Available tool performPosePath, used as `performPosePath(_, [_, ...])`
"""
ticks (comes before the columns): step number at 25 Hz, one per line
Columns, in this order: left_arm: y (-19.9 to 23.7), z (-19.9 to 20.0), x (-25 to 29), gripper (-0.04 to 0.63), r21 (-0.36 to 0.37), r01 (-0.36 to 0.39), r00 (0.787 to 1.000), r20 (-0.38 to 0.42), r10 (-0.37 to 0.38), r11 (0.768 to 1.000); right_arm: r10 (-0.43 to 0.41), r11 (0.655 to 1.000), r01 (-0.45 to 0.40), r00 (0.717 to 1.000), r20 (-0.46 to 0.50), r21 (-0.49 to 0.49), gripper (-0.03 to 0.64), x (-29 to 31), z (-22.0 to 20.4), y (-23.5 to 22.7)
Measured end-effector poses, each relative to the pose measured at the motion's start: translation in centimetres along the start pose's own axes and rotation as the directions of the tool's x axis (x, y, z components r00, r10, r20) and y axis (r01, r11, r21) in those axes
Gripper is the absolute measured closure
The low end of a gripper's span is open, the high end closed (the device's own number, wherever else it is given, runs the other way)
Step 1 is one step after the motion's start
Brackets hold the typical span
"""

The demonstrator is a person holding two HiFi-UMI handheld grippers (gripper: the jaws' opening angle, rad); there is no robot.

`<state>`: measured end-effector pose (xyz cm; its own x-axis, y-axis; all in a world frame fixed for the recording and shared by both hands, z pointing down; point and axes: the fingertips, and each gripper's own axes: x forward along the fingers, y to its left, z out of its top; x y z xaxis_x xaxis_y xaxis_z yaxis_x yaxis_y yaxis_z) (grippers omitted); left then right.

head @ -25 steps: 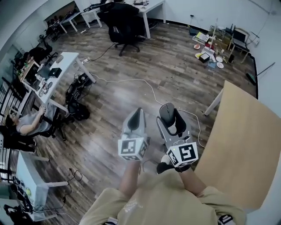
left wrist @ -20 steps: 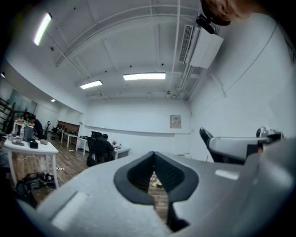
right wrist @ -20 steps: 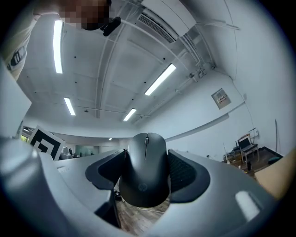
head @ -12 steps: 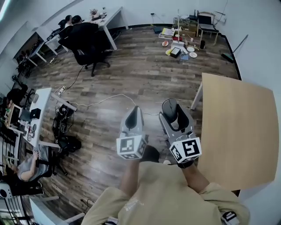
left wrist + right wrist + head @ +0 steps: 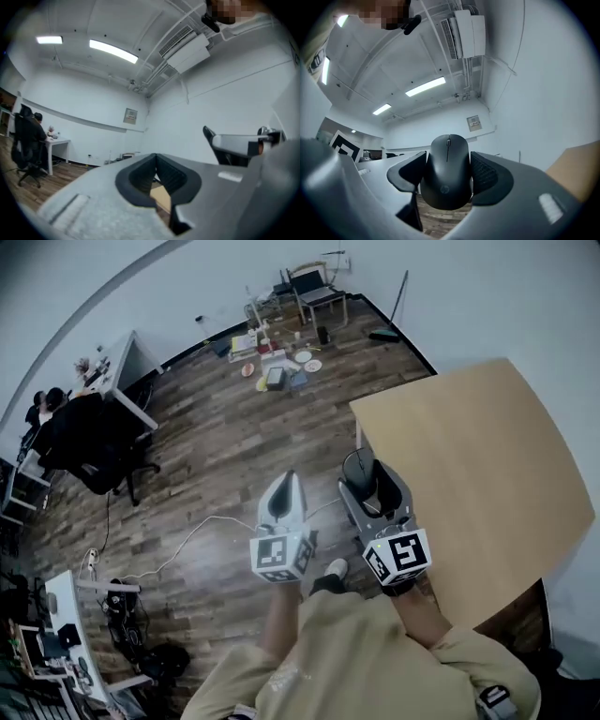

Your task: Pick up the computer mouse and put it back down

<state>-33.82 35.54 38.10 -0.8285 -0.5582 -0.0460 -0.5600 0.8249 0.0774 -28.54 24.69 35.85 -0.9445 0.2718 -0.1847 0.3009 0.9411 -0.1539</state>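
Observation:
A black computer mouse is pinched between the jaws of my right gripper, buttons facing the camera, held up in the air. From the head view, the mouse sticks out of the right gripper just over the near-left edge of the light wooden table. My left gripper hangs beside it over the floor, jaws closed to a point with nothing in them. In the left gripper view, its pads meet, and a strip of the table shows through below them.
Wood-plank floor lies below. A black office chair and a white desk stand far left. Several small items lie by the back wall. A white cable runs across the floor. My shoe shows under the grippers.
The head view has swung round: the table has come from the right edge to just beside the right gripper. Both grippers keep the same pose, the mouse still held.

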Motion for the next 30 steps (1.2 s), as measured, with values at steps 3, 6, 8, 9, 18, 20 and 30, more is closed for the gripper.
performPosePath(3, [-0.8, -0.3, 5.4, 0.595, -0.019, 0.151, 0.988, -0.016, -0.151, 0.988, -0.151, 0.988, 0.151, 0.988, 0.008, -0.023, 0.321, 1.7, -0.3, -3.4])
performPosePath(6, [-2.8, -1.0, 8.9, 0.595, -0.023, 0.296, 0.954, -0.045, -0.297, 0.955, -0.305, 0.952, 0.306, 0.952, 0.015, -0.028, 0.321, 1.5, -0.3, -6.2])
performPosePath(8, [-4.6, -1.4, 10.7, 0.595, -0.024, 0.392, 0.918, -0.060, -0.393, 0.920, -0.403, 0.914, 0.403, 0.915, 0.020, -0.036, 0.321, 0.7, -0.2, -7.9])
performPosePath(9, [-5.8, -1.6, 11.6, 0.595, -0.022, 0.441, 0.895, -0.066, -0.441, 0.897, -0.451, 0.891, 0.452, 0.892, 0.023, -0.045, 0.321, 0.0, -0.1, -8.7])
performPosePath(18, [-27.4, -6.7, 14.8, 0.595, -0.109, 0.794, 0.587, -0.118, -0.801, 0.598, -0.831, 0.551, 0.832, 0.554, 0.046, -0.063, 0.321, -16.9, 0.9, -19.8])
performPosePath(20, [-32.7, -8.3, 14.8, 0.595, -0.117, 0.834, 0.526, -0.128, -0.840, 0.540, -0.879, 0.473, 0.880, 0.475, 0.040, -0.046, 0.321, -21.6, 0.6, -23.0])
performPosePath(30, [-53.2, -17.6, 16.9, 0.595, -0.104, 0.917, 0.350, -0.255, -0.901, 0.386, -0.973, 0.191, 0.981, 0.185, -0.135, -0.035, 0.321, -37.7, -5.9, -38.4])
